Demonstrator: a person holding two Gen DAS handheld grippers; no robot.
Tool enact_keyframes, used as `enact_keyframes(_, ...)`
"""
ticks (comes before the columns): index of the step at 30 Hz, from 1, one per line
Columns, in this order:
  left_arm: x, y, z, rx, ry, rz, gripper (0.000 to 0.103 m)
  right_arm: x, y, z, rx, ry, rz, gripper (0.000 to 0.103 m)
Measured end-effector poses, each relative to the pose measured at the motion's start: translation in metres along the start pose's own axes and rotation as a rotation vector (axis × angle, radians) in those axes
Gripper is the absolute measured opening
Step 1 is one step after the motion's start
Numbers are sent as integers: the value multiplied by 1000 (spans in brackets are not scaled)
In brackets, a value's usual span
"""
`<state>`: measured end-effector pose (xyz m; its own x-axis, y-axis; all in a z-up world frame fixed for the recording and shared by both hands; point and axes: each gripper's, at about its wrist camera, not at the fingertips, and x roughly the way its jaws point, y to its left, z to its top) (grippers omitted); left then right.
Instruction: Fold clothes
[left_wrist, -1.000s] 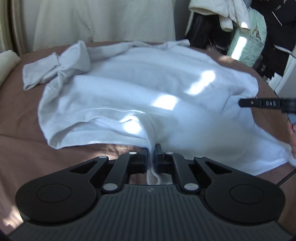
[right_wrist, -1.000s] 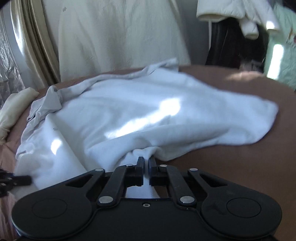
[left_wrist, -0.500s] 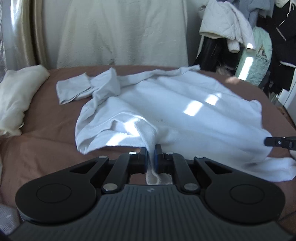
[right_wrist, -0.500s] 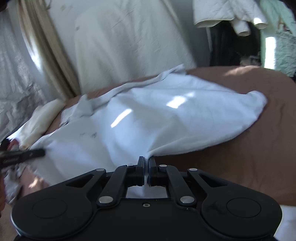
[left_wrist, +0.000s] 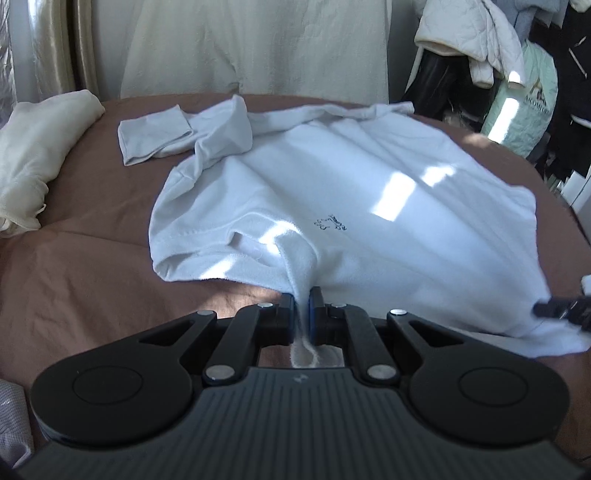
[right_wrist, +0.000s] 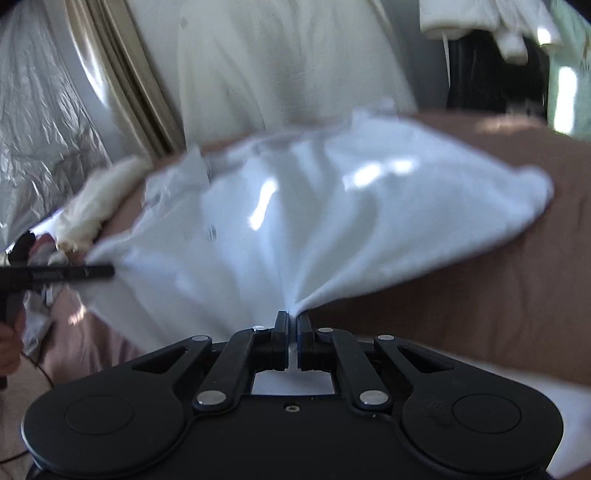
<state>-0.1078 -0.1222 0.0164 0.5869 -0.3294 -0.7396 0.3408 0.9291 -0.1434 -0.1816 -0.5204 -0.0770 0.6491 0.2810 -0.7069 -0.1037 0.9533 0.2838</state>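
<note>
The left gripper (left_wrist: 302, 295) has its jaws squeezed together on the near edge of the white shirt (left_wrist: 351, 206). A little bunch of cloth pokes out behind the jaws, so the hold looks firm. The right gripper (right_wrist: 291, 317) is pinching the same near edge further along, and the cloth fans out from its jaws in tight pleats. That fan shows the shirt is being pulled. Each gripper also shows at the side of the other one's view, so they are well apart along the edge. I think both hold this edge so the shirt can be stretched out flat before it is folded.

Just past the left jaws, the hem curls up into a small open pocket. Beyond that is the wide middle of the shirt, with a tiny dark print (left_wrist: 330, 223) and bright patches of sun on it. It lies on the brown bed cover (left_wrist: 92, 266).

Farther away and to the left of the jaws, one sleeve (left_wrist: 155, 138) is crumpled and folded over. It will need smoothing, I think.

Far left lies a cream cloth (left_wrist: 37, 147). At the back hangs a pale curtain (left_wrist: 258, 48), and far right is a heap of clothes (left_wrist: 476, 44).
</note>
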Motion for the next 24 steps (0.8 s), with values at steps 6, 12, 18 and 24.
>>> enact_keyframes(6,-6,-6,-2,39,2,27,7,12,-9,-23,95,36,12,5)
enact_keyframes(12,4,-8,-5,68,30,58,7,7,-14,-16,48,56,61,5)
enact_keyframes(18,15,-6,-17,98,48,87,8,25,-14,-33,-27,144,45,7)
enact_keyframes(24,-9,-11,-9,78,-59,87,9,-9,-56,-2,97,-17,101,21)
